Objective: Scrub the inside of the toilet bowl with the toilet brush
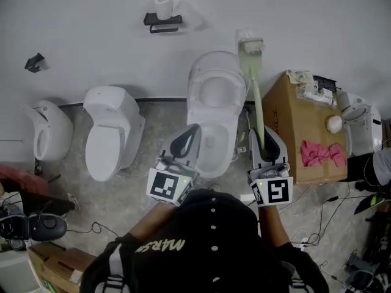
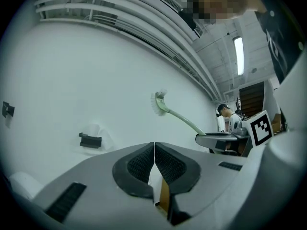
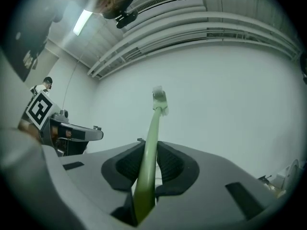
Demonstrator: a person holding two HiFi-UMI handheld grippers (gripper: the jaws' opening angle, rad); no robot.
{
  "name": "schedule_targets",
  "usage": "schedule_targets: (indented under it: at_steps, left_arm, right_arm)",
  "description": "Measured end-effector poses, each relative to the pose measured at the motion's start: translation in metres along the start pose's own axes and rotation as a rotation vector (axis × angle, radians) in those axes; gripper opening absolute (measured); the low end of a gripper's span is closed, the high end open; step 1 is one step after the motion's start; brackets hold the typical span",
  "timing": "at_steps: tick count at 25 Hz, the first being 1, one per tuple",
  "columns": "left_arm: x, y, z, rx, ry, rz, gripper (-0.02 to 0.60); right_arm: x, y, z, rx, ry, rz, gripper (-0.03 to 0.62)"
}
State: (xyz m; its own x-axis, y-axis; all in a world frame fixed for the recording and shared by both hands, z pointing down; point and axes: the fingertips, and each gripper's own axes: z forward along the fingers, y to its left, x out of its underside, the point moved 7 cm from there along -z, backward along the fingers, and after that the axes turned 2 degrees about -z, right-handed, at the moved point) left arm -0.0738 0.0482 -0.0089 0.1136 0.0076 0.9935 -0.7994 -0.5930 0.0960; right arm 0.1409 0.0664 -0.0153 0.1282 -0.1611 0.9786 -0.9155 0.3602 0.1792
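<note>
Our right gripper [image 1: 264,133] clamps the toilet brush [image 1: 256,87], head outside the toilet bowl [image 1: 228,140]; left gripper [image 1: 192,130] closed, empty. Scrubbing not started.

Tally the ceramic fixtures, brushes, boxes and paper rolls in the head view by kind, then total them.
Ceramic fixtures: 4
Brush: 1
Box: 1
Paper roll: 1
Total: 7
</note>
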Motion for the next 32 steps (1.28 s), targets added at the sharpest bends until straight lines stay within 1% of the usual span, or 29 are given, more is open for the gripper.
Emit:
schedule_targets:
  at_steps: [3,6,10,17,22,26,32]
  left_arm:
    - [-0.001,-0.002,0.0,0.002,-0.003,0.021,0.029]
    - [-0.003,0.002,-0.001,-0.006,-0.008,0.024,0.029]
    - [-0.004,-0.001,-0.001,0.009,-0.008,0.04,0.029]
    - [-0.002,-0.004,-0.003,0.014,-0.001,0.037,0.029]
    - [0.001,-0.003,-0.004,0.014,0.01,0.042,0.029]
    - [0.002,-0.009,-0.003,0.025,-0.012,0.007,0.029]
    - [0.008,-0.011,-0.003,0.017,0.01,0.003,0.029]
  right_arm:
    - [-0.003,0.0,0.0,-0.007,-0.012,-0.006,0.087]
    - [-0.005,-0.001,0.0,-0.006,-0.024,-0.018,0.087]
    - [-0.002,-0.001,-0.001,0.005,-0.017,-0.009,0.087]
    - [-0.004,0.0,-0.001,0.011,-0.009,-0.017,0.087]
    - [-0.004,0.001,0.0,0.015,-0.011,0.002,0.087]
    - [-0.003,0.002,-0.001,0.015,-0.008,0.01,0.087]
    - [-0.003,0.002,0.0,0.003,-0.014,0.003,0.087]
